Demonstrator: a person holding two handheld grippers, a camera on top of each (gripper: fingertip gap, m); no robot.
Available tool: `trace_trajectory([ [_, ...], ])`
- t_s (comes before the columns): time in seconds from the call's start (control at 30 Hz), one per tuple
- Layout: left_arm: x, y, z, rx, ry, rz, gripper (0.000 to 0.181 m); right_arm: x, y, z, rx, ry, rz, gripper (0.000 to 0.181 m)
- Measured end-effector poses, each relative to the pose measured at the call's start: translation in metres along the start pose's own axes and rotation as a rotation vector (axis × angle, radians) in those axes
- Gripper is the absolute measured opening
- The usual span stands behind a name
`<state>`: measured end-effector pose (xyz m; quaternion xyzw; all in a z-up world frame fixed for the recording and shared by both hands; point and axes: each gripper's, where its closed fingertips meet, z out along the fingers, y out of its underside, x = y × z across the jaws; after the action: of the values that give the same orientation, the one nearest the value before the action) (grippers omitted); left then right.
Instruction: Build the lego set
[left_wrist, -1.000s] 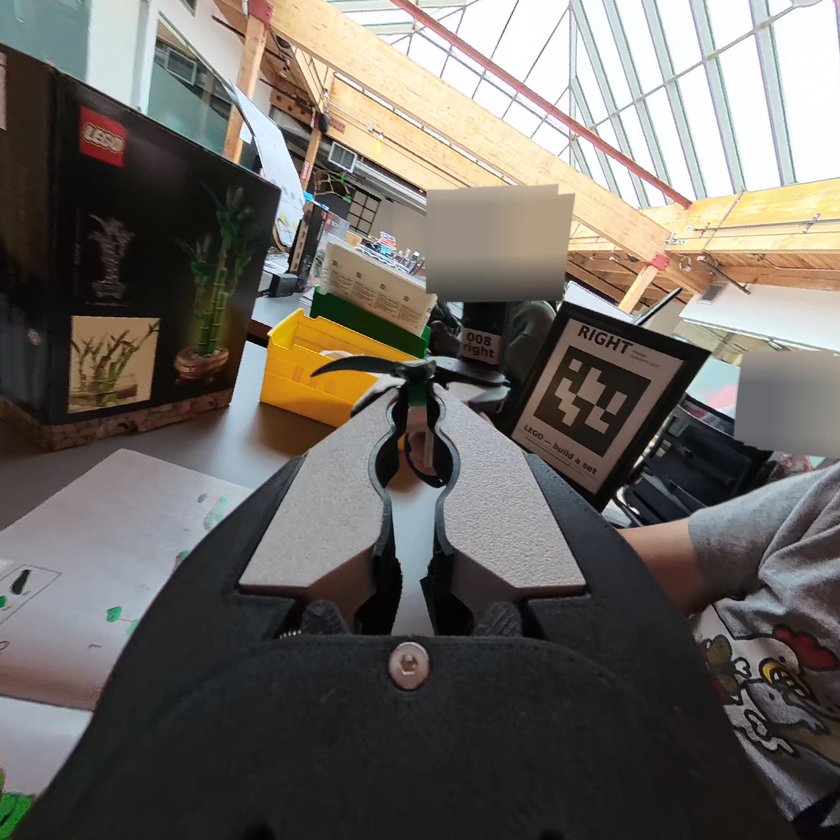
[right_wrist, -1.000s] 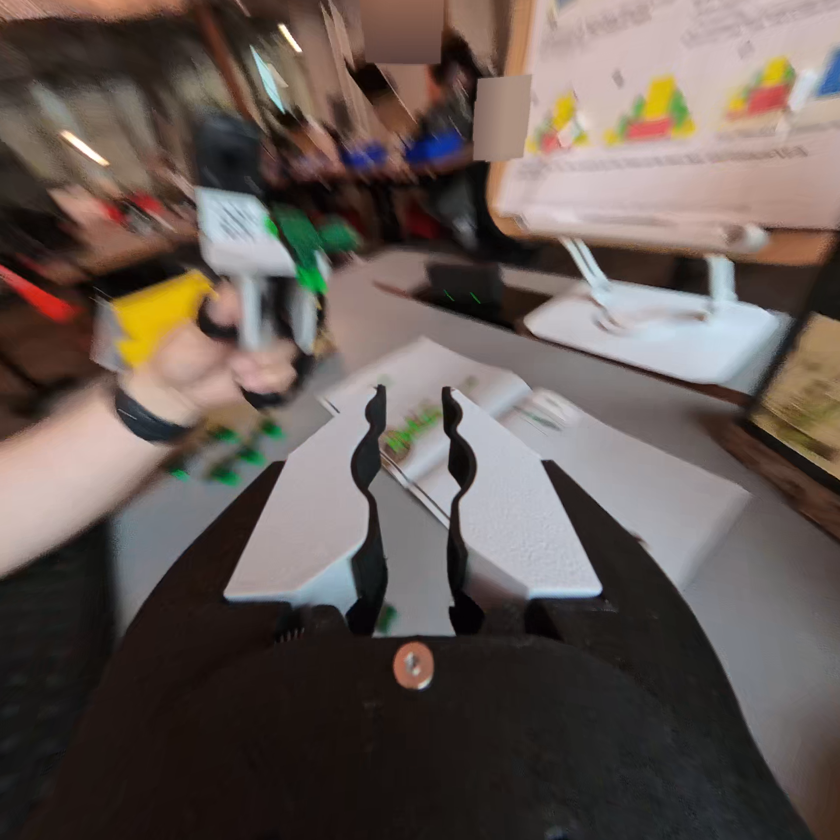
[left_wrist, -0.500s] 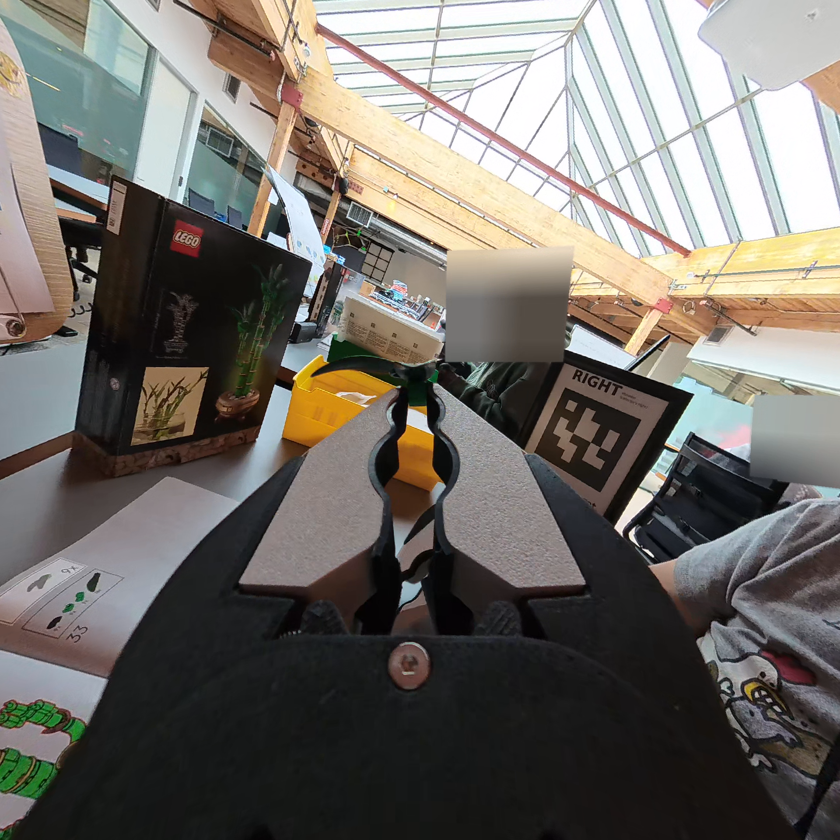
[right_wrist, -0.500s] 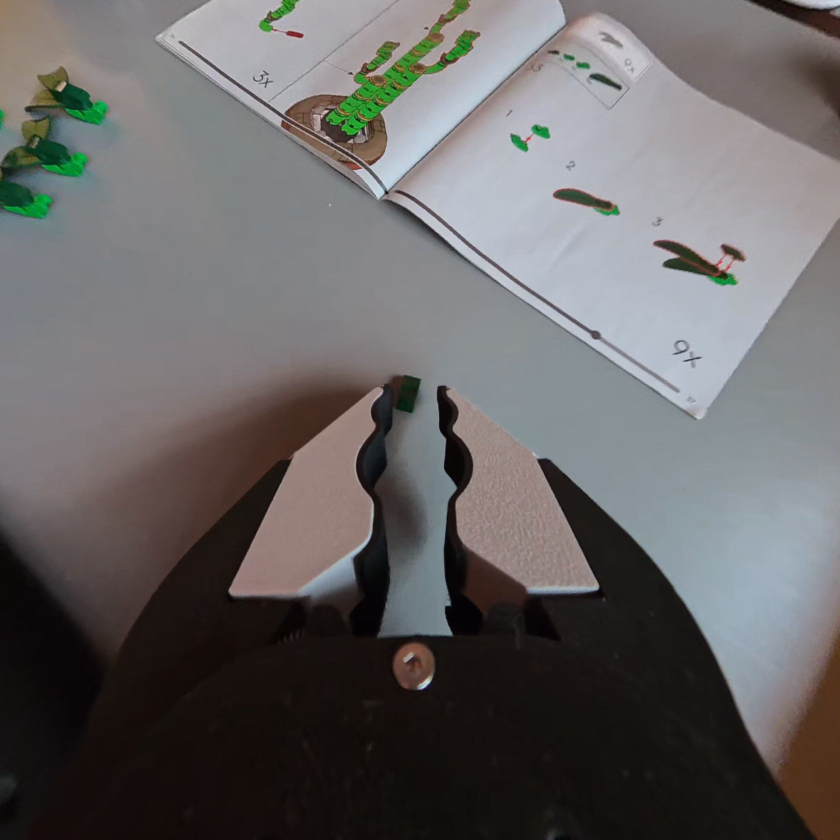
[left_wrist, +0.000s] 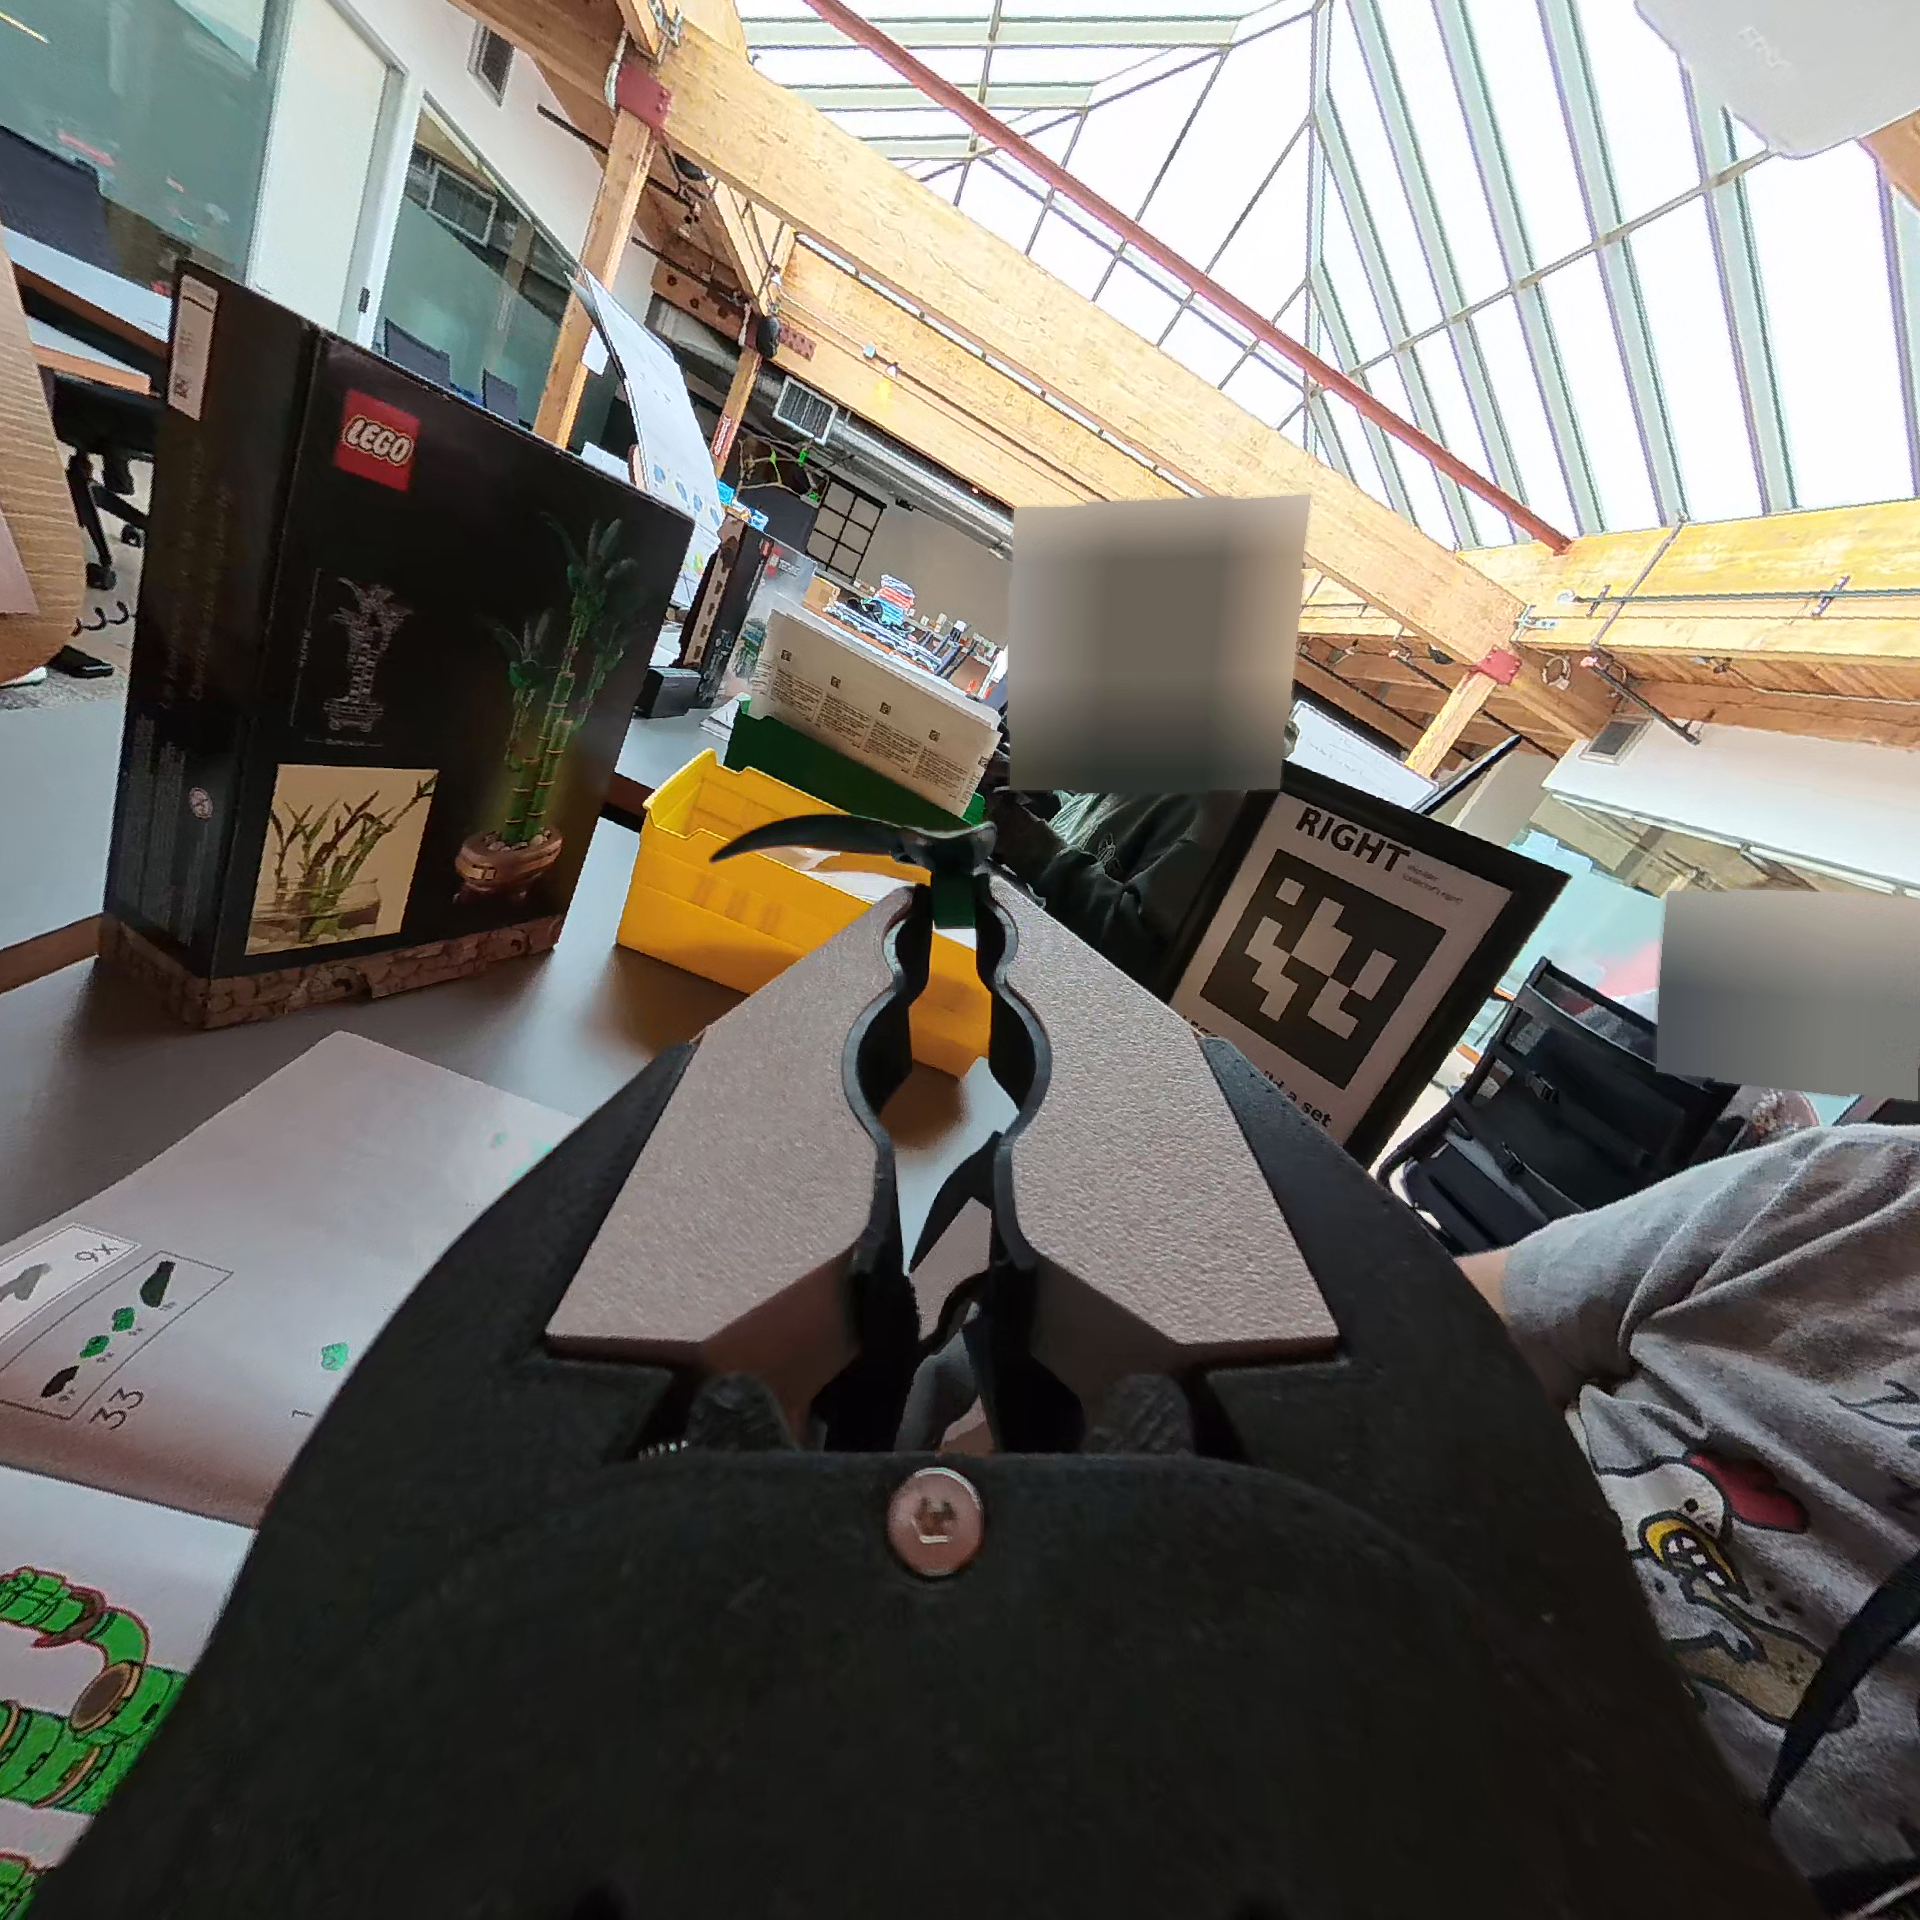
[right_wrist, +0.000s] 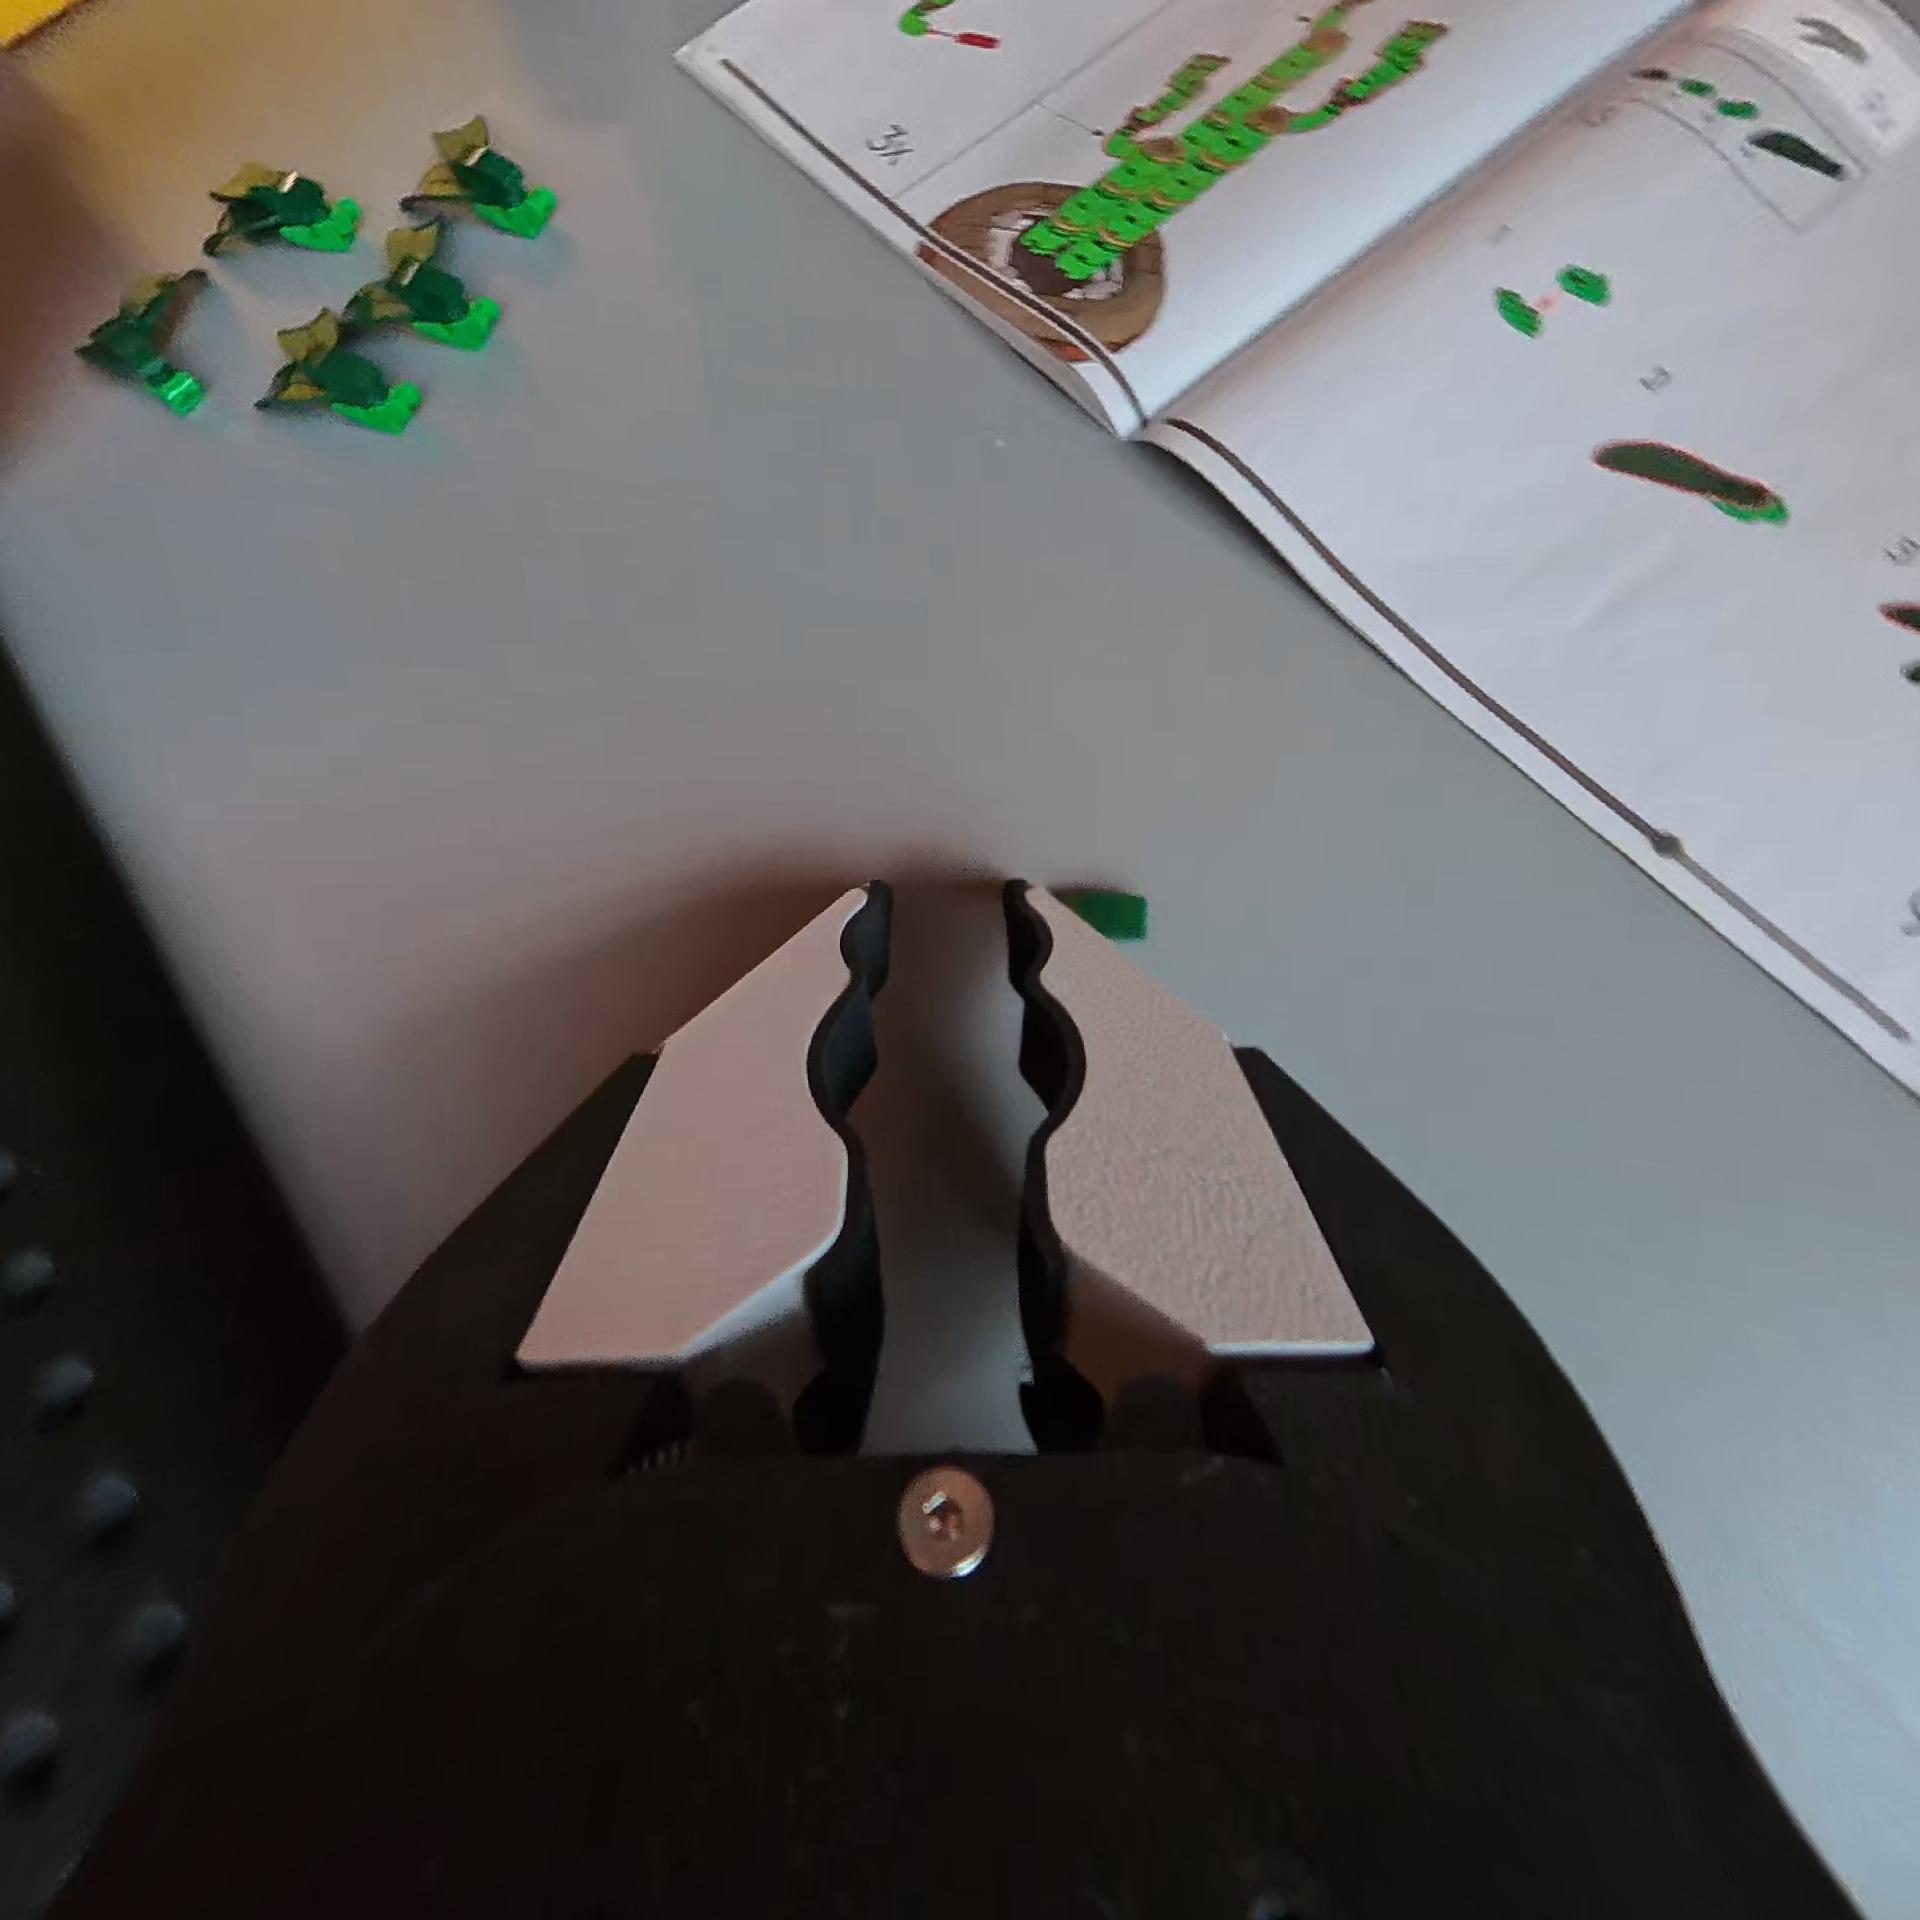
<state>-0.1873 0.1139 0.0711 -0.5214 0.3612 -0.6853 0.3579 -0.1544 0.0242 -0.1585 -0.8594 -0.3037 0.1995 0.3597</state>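
- The step in hand looked like the leaf sub-assembly: the left tongs (left_wrist: 948, 904) were pinching a small dark-green curved leaf piece on a green clip (left_wrist: 940, 868) at their very tips, held up above the grey tabletop (left_wrist: 312, 1039).
- The right tongs (right_wrist: 948, 894) stood spread with nothing between them, tips low over the tabletop, and a small bright-green loose brick (right_wrist: 1107, 914) lay just beside the outer edge of their right finger, not in the gap.
- By my reading, the next move called for shifting the right tongs sideways until the brick sat between the fingers, then closing squarely; so small a piece could skid or flip if caught by one edge.
- Only the right wrist view showed five finished green-and-olive leaf clusters (right_wrist: 343, 281), well ahead and to the left of the right tongs, and the open white instruction booklet (right_wrist: 1455, 343) ahead to the right, its pages blurred.
- Only the left wrist view showed the held leaf, the tall black set box with a bamboo picture (left_wrist: 364, 675) far ahead on the left, a yellow plastic parts bin (left_wrist: 748, 883) just beyond the tips, and a black-framed marker card (left_wrist: 1340, 966) to the right.
- A person's grey printed sleeve (left_wrist: 1714, 1351) sat at the right of the left tongs.
- Several clusters done, one in hand: probably midway through this repeated step.
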Motion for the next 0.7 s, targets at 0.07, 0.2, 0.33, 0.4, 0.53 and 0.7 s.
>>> trace_trajectory([
  [0.07,-0.001,0.002,0.001,-0.008,0.0,-0.01,0.005,-0.004,-0.001,0.004,-0.024,-0.001,-0.067,0.022],
  [0.2,-0.001,0.003,0.001,-0.016,-0.004,-0.01,0.005,0.004,0.0,-0.014,-0.033,0.035,-0.294,0.02],
  [0.33,-0.001,0.004,0.001,-0.02,0.001,-0.021,0.005,0.023,0.019,-0.021,-0.155,0.022,-0.334,0.003],
  [0.4,-0.002,0.005,0.002,-0.026,0.001,-0.027,0.005,0.013,0.015,-0.016,-0.113,-0.051,-0.297,0.0],
  [0.53,-0.004,0.007,0.002,-0.036,-0.006,-0.027,0.006,0.021,0.003,-0.004,-0.09,0.038,-0.356,0.001],
  [0.7,-0.005,0.007,0.001,-0.036,-0.006,-0.035,0.006,0.023,-0.005,-0.004,-0.084,0.081,-0.399,0.002],
])
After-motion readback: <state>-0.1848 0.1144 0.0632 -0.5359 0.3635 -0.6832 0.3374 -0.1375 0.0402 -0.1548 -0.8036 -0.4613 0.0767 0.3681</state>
